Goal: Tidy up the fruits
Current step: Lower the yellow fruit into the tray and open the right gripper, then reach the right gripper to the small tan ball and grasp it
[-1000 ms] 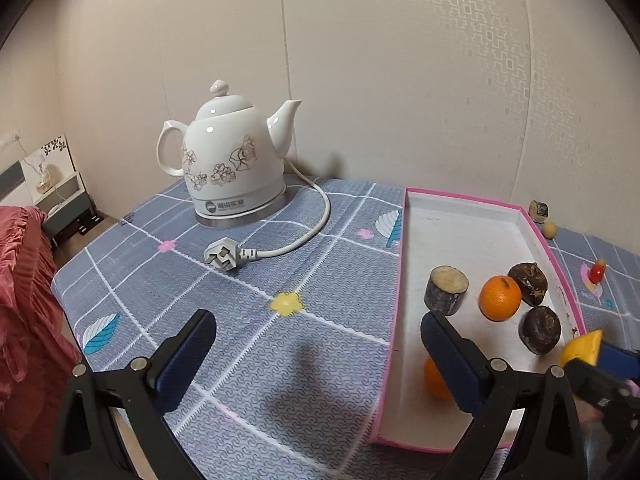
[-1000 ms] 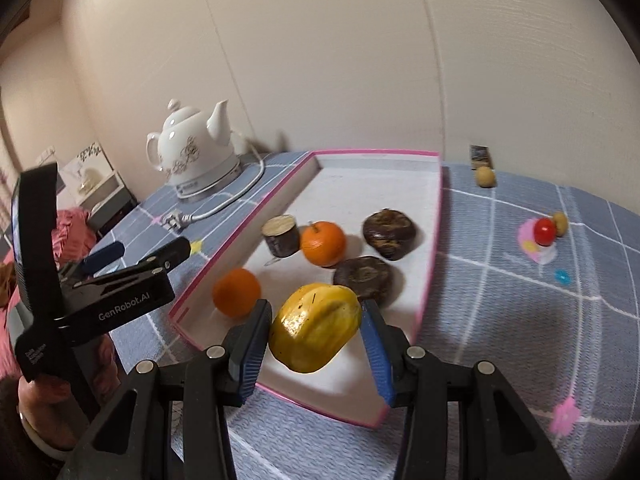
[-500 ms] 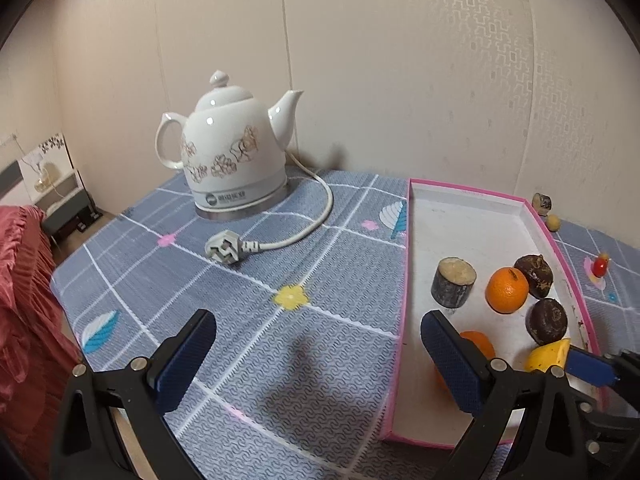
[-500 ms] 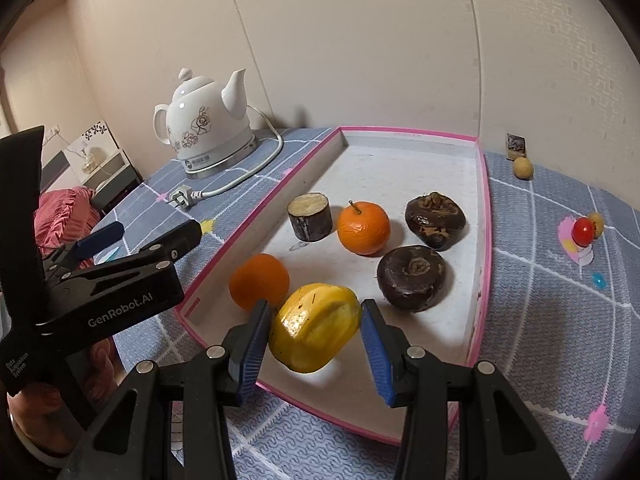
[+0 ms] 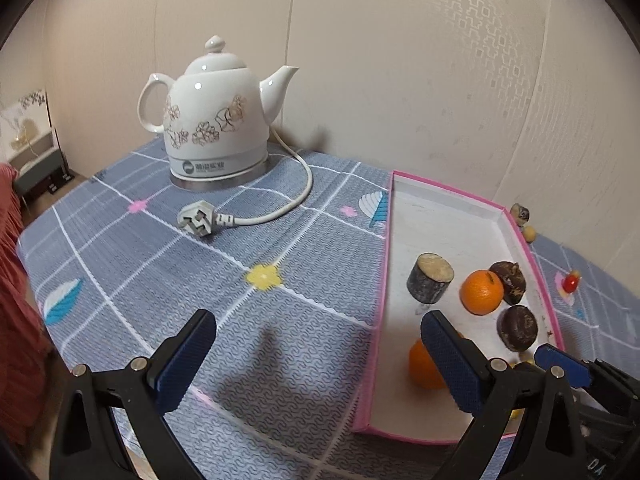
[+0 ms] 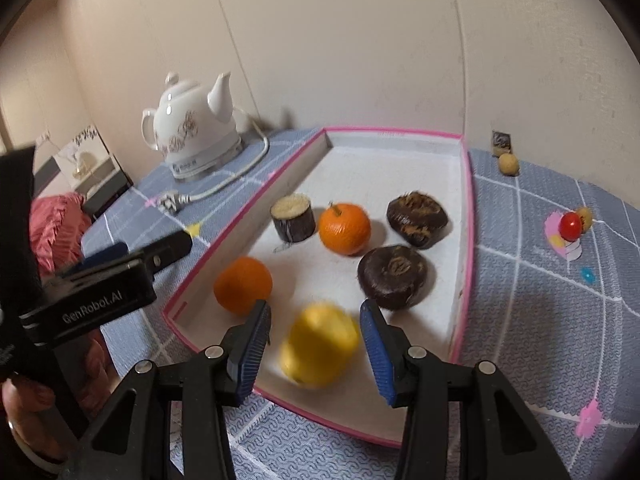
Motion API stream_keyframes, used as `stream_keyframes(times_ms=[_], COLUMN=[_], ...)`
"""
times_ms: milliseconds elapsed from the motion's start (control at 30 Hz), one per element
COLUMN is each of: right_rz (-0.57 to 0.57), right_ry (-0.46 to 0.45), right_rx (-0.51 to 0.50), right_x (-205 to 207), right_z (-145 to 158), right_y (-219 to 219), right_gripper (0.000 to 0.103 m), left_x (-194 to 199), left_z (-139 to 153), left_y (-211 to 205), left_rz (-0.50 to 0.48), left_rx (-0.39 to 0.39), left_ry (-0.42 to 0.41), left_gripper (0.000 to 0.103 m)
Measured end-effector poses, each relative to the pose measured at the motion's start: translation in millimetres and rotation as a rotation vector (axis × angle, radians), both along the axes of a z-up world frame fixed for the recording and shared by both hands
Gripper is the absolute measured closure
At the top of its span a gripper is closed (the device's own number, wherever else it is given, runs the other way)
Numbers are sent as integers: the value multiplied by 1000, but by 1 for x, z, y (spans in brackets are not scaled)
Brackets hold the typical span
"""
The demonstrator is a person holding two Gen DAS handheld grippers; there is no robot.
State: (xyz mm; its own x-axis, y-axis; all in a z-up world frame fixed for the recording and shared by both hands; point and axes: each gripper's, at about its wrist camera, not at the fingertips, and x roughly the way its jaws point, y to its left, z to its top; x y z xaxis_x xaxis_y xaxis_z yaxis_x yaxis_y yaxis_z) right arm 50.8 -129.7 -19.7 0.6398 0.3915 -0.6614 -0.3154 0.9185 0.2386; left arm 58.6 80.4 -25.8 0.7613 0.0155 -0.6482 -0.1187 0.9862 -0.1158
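**Yellow fruit loose in tray, next pickups lie off to the right**

With its jaws spread, the right gripper no longer grips the yellow fruit; the fruit sits blurred between the pads, over the near end of the pink tray, apparently dropping in. It shows no clear long axis. Left gripper is wide open, empty, over the tablecloth just left of the tray. Likely remaining: red fruit and small tan fruit on the cloth, right of the tray, well apart from both grippers. Right gripper is nearer, so it should swing right.
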Motion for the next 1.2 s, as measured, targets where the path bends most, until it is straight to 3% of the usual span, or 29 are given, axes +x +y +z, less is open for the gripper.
stream_keyframes(times_ms=[367, 1200], right_rz=[-85, -261], right_ry=[-37, 21], right_rx=[42, 14], right_x=[1, 8], right_z=[15, 8], right_y=[-28, -88], right_gripper=[54, 54], left_x=[-5, -14], left_z=[2, 4], left_y=[-13, -72], left_rz=[-53, -216], left_rx=[22, 49], left_ry=[-12, -37], left_gripper=[0, 0])
